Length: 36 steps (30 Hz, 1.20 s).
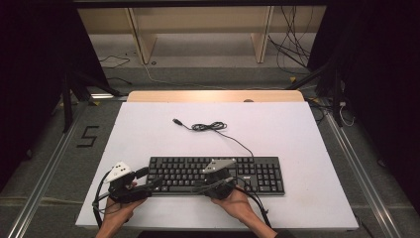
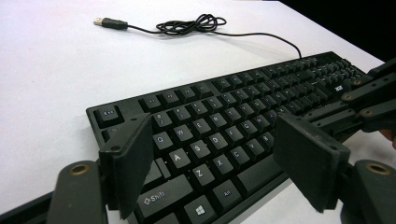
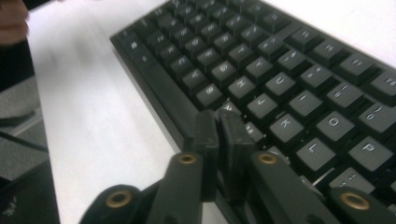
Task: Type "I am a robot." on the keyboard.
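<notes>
A black keyboard (image 1: 218, 173) lies near the front of the white table (image 1: 148, 134). Its cable (image 1: 208, 127) runs back in a loose coil to a USB plug (image 1: 176, 120) lying free on the table. My left gripper (image 1: 148, 181) is at the keyboard's left end. In the left gripper view its jaws (image 2: 214, 119) stand open, wide apart above the letter keys (image 2: 224, 121), with nothing between them. My right gripper (image 1: 218, 179) hovers over the keyboard's front middle. In the right gripper view its pads (image 3: 218, 114) are nearly together over the bottom key row (image 3: 289, 84), holding nothing.
Behind the table is a wooden board edge (image 1: 215, 95), and beyond it a wooden frame (image 1: 198, 29) on the floor. Loose wires (image 1: 292, 44) lie on the floor at the back right. Metal rails (image 1: 44, 173) run along both sides, with a "5" mark (image 1: 88, 136) on the left.
</notes>
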### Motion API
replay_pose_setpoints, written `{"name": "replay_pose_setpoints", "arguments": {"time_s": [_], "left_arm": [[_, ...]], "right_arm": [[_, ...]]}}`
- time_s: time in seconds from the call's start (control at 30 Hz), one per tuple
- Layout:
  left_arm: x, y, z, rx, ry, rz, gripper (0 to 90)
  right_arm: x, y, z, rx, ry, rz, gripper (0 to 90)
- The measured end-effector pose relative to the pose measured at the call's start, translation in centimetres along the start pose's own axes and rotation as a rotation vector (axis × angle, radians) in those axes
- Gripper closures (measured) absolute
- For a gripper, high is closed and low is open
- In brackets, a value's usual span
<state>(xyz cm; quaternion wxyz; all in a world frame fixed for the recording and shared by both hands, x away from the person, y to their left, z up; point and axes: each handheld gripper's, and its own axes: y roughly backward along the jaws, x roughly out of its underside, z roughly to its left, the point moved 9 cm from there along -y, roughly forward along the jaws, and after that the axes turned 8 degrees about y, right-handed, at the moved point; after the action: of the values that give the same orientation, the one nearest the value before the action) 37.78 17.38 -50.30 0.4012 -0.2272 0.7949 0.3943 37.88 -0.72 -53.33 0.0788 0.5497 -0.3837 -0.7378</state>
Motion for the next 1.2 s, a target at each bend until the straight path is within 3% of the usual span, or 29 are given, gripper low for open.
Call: {"name": "replay_pose_setpoints", "arguments": {"time_s": [0.37, 0.47, 0.63, 0.9, 1.0, 1.2], "left_arm": [[0.0, -0.1, 0.6, -0.02, 0.014, 0.013, 33.7], [0.1, -0.2, 0.9, -0.031, 0.028, 0.021, 40.3], [0.3, -0.7, 1.2, -0.046, 0.033, 0.053, 56.6], [0.3, -1.8, 1.3, -0.067, 0.011, 0.094, 82.6], [0.5, -2.1, 1.4, -0.069, 0.007, 0.114, 88.7], [0.7, -2.6, 1.5, -0.074, 0.004, 0.144, 89.0]], "right_arm": [[-1.1, 1.6, -0.5, -0.015, -0.04, -0.068, 65.0], [-1.2, 2.0, -0.7, -0.013, -0.052, -0.083, 56.9], [-1.3, 2.6, -1.1, -0.003, -0.064, -0.1, 51.5], [-1.4, 3.6, -1.2, 0.009, -0.063, -0.124, 42.9], [-1.3, 3.8, -1.2, 0.015, -0.053, -0.128, 41.1], [-1.3, 4.3, -1.1, 0.019, -0.054, -0.136, 38.9]]}}
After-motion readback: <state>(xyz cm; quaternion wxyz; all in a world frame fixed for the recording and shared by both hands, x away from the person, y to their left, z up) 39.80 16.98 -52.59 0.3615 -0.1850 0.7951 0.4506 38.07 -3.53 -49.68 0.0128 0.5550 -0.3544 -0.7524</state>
